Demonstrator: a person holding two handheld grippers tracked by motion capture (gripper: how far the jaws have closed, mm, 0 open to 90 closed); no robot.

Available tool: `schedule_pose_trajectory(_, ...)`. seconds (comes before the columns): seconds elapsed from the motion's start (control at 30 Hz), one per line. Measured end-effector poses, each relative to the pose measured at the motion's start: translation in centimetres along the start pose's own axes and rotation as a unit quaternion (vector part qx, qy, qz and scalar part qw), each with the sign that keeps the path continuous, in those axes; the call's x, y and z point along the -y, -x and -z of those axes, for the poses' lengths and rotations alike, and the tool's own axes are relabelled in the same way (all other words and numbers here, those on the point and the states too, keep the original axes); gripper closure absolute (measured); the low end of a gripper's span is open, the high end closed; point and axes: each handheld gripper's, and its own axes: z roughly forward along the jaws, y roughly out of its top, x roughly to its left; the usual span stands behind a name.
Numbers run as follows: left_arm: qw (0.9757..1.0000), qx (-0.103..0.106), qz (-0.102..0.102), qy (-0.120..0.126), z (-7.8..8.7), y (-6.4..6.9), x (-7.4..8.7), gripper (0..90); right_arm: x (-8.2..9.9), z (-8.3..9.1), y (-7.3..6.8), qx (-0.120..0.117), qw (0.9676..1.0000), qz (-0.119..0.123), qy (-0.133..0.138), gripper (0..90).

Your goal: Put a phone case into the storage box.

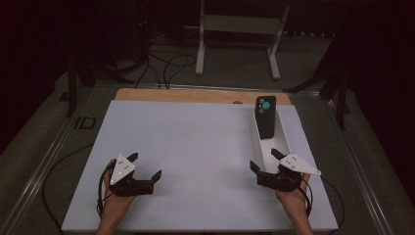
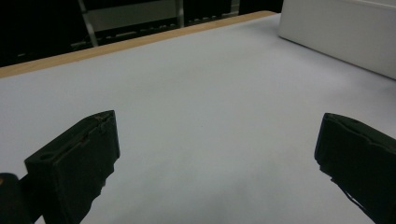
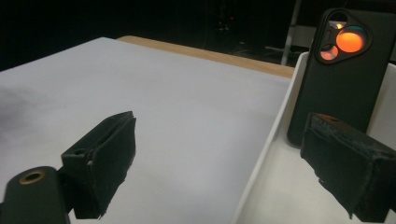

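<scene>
A black phone [image 1: 266,116] leans upright against the far end of a narrow white tray [image 1: 284,142] at the right of the white table; its camera lenses glow teal in the high view. In the right gripper view the phone [image 3: 348,70] stands ahead to the right, lenses orange. My right gripper [image 1: 264,160] is open at the tray's near end, one jaw over the tray [image 3: 280,186], one outside its left wall. My left gripper [image 1: 145,166] is open over bare table at the near left, holding nothing.
The white table top [image 1: 195,147] has a wooden strip [image 1: 195,95] along its far edge. The tray's side wall [image 2: 341,32] shows far right in the left gripper view. Beyond the table stand a white metal frame [image 1: 240,29] and floor cables [image 1: 166,63].
</scene>
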Motion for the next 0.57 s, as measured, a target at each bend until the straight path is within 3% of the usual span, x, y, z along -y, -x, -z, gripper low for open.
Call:
schedule_pose_trajectory(0.3, 0.9999, 0.010, -0.008, -0.001, -0.1, 0.3, 0.1, 0.5, 0.7, 0.5, 0.0, -0.003, 0.9999, 0.001, 0.016, 10.2)
schedule_pose_trajectory(0.57, 0.9999, 0.013, -0.005, -0.003, -0.4, 0.2, 0.2, 0.5, 1.3, 0.3, 0.2, -0.005, 0.9999, -0.008, 0.015, 10.2)
